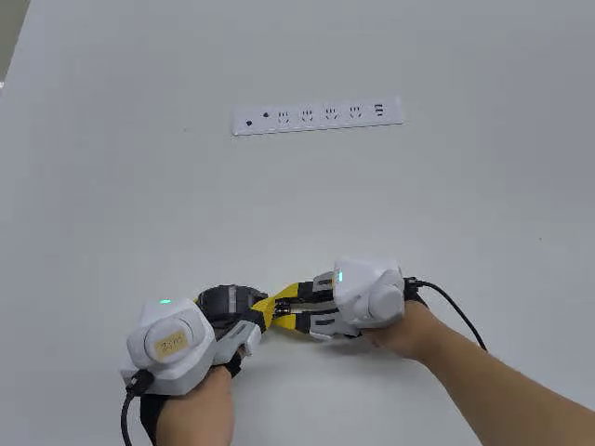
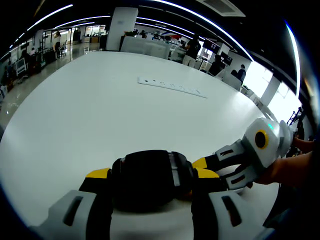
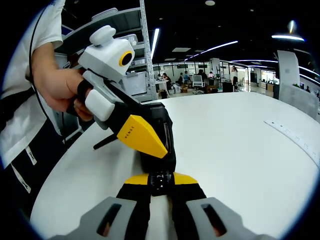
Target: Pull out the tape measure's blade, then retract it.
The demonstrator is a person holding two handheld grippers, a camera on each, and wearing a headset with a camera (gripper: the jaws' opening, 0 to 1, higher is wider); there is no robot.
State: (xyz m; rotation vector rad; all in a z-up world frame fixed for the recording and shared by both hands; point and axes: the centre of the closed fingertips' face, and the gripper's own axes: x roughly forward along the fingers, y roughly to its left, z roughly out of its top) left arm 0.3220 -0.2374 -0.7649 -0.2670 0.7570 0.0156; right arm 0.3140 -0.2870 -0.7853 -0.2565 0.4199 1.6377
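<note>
The black tape measure point(image 1: 226, 301) lies low over the white table, held at its case by my left gripper point(image 1: 245, 313), whose yellow-tipped jaws press on both sides of it. From the left gripper view, the case point(image 2: 150, 177) sits between those jaws. My right gripper point(image 1: 284, 308) comes in from the right and is shut on the blade's end hook point(image 3: 161, 181), right at the mouth of the case point(image 3: 159, 131). Hardly any blade shows outside the case. The left gripper point(image 3: 142, 134) appears at the upper left of the right gripper view, held by a hand.
A white power strip point(image 1: 318, 116) lies on the table point(image 1: 446, 204) well beyond the grippers, and it also appears as the strip point(image 2: 172, 86) farther back. A black cable point(image 1: 456, 311) trails from the right gripper. People and desks stand far off in the room.
</note>
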